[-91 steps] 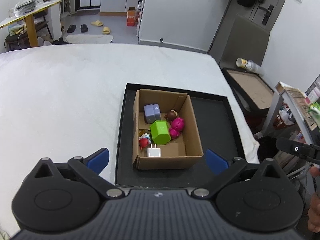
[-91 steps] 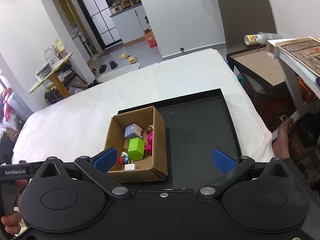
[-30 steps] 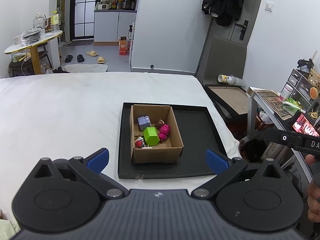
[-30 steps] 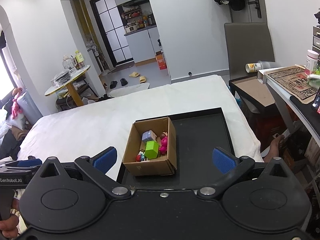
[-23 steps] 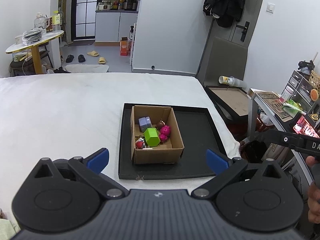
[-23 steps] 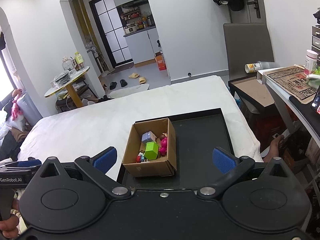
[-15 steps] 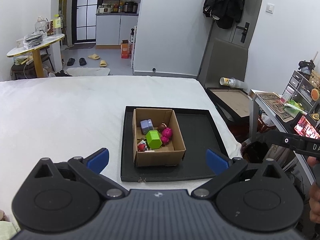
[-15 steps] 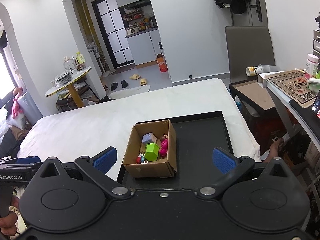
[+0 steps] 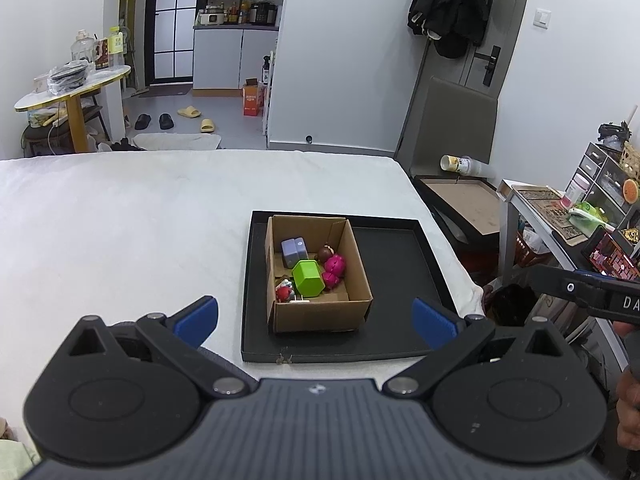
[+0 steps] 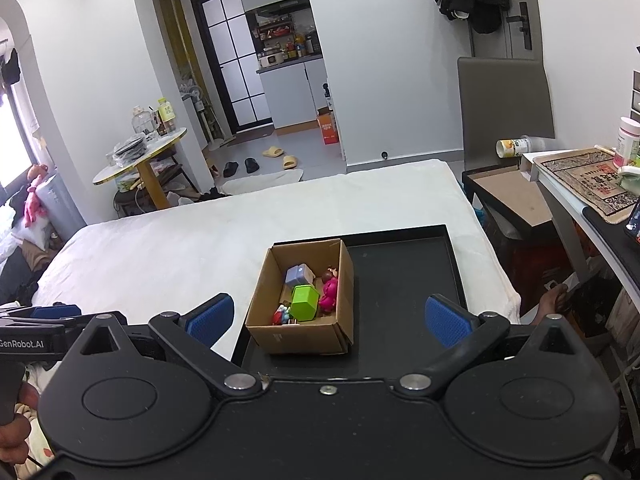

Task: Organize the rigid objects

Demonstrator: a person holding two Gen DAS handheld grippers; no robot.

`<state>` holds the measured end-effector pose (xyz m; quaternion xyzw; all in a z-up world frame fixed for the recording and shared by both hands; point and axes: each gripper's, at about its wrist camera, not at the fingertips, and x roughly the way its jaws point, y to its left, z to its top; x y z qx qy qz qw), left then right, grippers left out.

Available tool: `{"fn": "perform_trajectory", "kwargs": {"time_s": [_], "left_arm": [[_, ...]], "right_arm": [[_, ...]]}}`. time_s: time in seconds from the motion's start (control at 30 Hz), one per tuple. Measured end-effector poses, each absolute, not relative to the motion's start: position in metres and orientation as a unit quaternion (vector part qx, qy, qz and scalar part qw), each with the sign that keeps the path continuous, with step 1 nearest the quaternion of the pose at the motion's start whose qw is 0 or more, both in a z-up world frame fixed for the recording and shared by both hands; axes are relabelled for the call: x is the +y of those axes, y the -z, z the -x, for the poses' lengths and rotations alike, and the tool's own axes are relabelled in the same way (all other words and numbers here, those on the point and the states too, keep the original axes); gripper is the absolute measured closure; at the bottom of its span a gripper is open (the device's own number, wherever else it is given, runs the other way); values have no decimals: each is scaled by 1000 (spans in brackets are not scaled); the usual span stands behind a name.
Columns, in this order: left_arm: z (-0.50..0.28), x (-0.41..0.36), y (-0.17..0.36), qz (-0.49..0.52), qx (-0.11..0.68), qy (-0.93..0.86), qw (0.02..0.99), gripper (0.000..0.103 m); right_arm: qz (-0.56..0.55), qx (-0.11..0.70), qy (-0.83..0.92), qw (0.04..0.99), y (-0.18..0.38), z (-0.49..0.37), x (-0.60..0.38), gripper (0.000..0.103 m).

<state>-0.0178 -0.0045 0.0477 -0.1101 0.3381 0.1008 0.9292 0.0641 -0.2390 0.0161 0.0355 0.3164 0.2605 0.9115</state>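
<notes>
While both claws hang in the air over the white bed (image 9: 120, 220), nothing is in them. The left gripper (image 9: 316, 316) is wide open, with its blue fingertips (image 9: 198, 314) far apart — it holds nothing. The right gripper (image 10: 328, 318) is wide open too, and empty.

From the left wrist view, the cardboard box (image 9: 320, 314) sits at 12 o'clock, past the fingertips. It stands in the left part of a black tray (image 9: 396, 280), and the tray lies on the bed.

Inside the box is a green block (image 9: 307, 278) in the middle. A grey-blue block (image 9: 294, 252) is at 11 o'clock from it. A pink doll (image 9: 334, 268) touches it at 3 o'clock, by the box's right wall. A small red toy (image 9: 283, 292) is at 8 o'clock — too small to tell more.
</notes>
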Motion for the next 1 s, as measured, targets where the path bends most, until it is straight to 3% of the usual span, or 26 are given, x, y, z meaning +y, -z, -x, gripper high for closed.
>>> {"fn": "perform_trajectory", "kwargs": {"time_s": [1.0], "left_arm": [[17, -2, -44, 113, 338, -90, 930, 1]], "right_arm": [[-24, 327, -251, 911, -10, -67, -234, 0]]}}
